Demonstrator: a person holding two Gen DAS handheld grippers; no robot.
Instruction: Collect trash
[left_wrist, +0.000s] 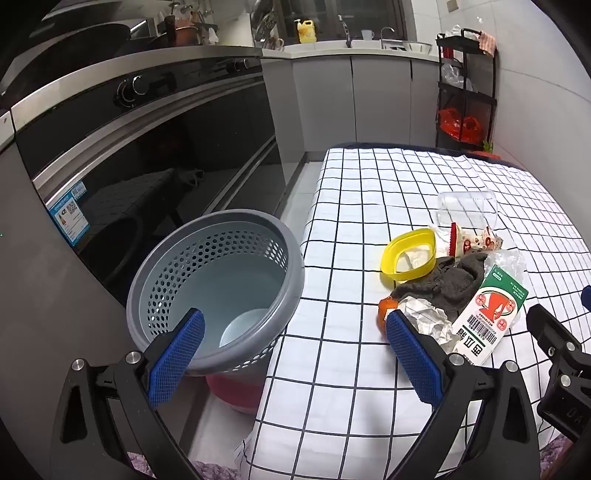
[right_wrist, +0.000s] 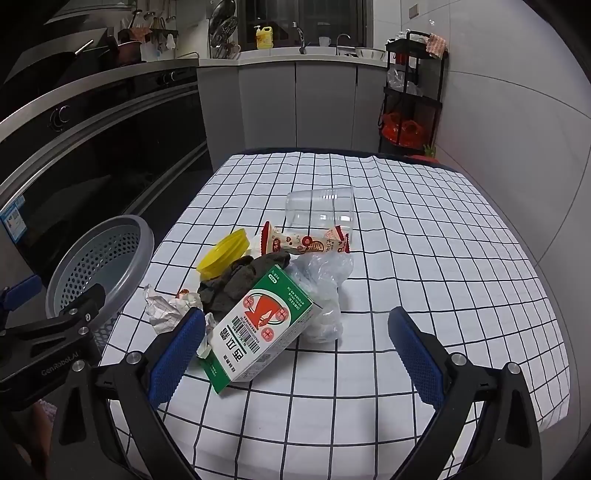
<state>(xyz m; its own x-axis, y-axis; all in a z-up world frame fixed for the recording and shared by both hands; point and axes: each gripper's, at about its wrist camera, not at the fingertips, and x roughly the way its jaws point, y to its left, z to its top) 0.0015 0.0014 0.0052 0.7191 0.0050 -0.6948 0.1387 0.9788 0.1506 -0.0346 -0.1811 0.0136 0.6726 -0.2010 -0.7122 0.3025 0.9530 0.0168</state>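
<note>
The desk (right_wrist: 424, 258), under a checked cloth, carries a green-and-white carton (right_wrist: 258, 332), crumpled paper (right_wrist: 162, 306), dark rag (right_wrist: 236, 280), yellow lid (right_wrist: 221, 251), snack wrapper (right_wrist: 306, 242), clear cup (right_wrist: 321, 208) and plastic bag (right_wrist: 325, 288).

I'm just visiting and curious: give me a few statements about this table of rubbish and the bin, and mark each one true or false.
1. The grey perforated plastic bin stands beside the checked tablecloth, not on it. True.
2. The green and white carton stands upright. False: it lies on its side.
3. The right gripper grips the carton. False: its jaws are spread wide, holding nothing.
4. The clear plastic cup lies tipped over behind the other rubbish. True.
5. The left gripper holds the crumpled white paper. False: it is open and empty.
</note>
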